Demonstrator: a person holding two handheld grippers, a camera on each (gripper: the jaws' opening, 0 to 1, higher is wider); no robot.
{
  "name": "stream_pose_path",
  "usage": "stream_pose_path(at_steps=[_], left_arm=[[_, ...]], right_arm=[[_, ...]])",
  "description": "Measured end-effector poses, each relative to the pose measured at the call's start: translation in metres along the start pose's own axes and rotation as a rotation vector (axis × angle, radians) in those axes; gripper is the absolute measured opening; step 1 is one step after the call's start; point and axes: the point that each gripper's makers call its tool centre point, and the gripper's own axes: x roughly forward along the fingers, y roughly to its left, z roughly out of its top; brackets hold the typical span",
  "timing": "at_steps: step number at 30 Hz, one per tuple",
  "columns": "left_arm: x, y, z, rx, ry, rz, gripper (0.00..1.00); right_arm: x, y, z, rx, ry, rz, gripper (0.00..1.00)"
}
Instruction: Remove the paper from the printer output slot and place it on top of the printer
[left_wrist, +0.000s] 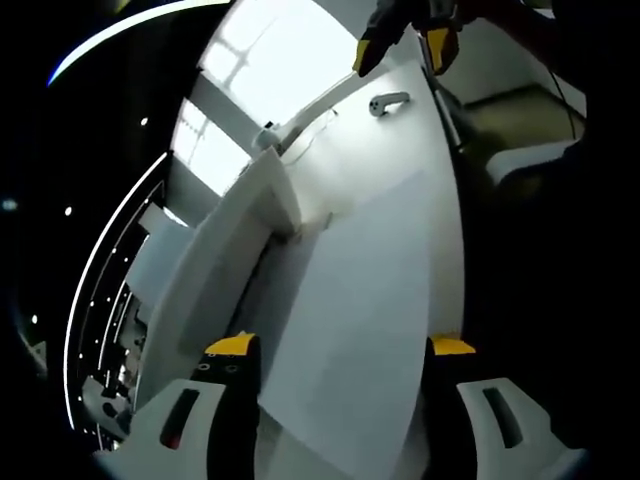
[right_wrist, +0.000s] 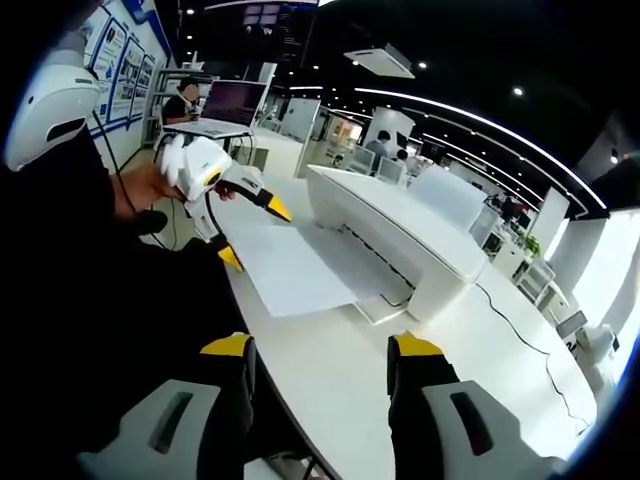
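Note:
A white printer stands on a white table. A white sheet of paper sticks out of its front slot toward the table edge. My left gripper, held by a hand, is open, with one yellow-tipped jaw above the sheet's outer edge and one below it. In the left gripper view the paper spreads between and beyond the open jaws of the left gripper, with the printer to the left. My right gripper is open above the table edge, holding nothing, and also appears as the right gripper far off.
A thin cable runs across the table right of the printer. A small white object lies on the table past the paper. A person sits at a laptop behind. More desks and people fill the room beyond.

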Motion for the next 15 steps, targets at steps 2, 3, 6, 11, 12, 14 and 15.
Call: stream_pose_path(at_steps=[2,3,6,11,12,14,15], left_arm=[[0.0004,-0.0002,0.0000,0.003,0.001,0.002,0.68],[0.0007,-0.0004,0.0003,0.005,0.000,0.003,0.68],[0.0014,-0.0007,0.0008,0.010,0.001,0.007,0.67],[0.0027,-0.0002,0.0010,0.036,0.007,0.021,0.64],[0.0028,-0.0004,0.0011,0.038,0.007,0.021,0.64],[0.0033,-0.0006,0.0012,0.038,0.007,0.022,0.64],[0.0038,-0.0008,0.0004,0.044,0.012,0.023,0.64]], right_arm=[[-0.0004,0.0001,-0.0001,0.000,0.000,0.000,0.49],[-0.0005,0.0000,-0.0004,0.000,0.001,0.000,0.49],[-0.0005,0.0001,-0.0007,0.002,0.000,0.000,0.49],[-0.0012,0.0000,-0.0004,0.000,0.000,-0.001,0.49],[-0.0018,-0.0008,-0.0001,0.001,-0.001,-0.004,0.49],[-0.0025,-0.0018,0.0002,0.002,-0.002,-0.008,0.49],[-0.0028,-0.0019,0.0002,0.002,-0.001,-0.009,0.49]])
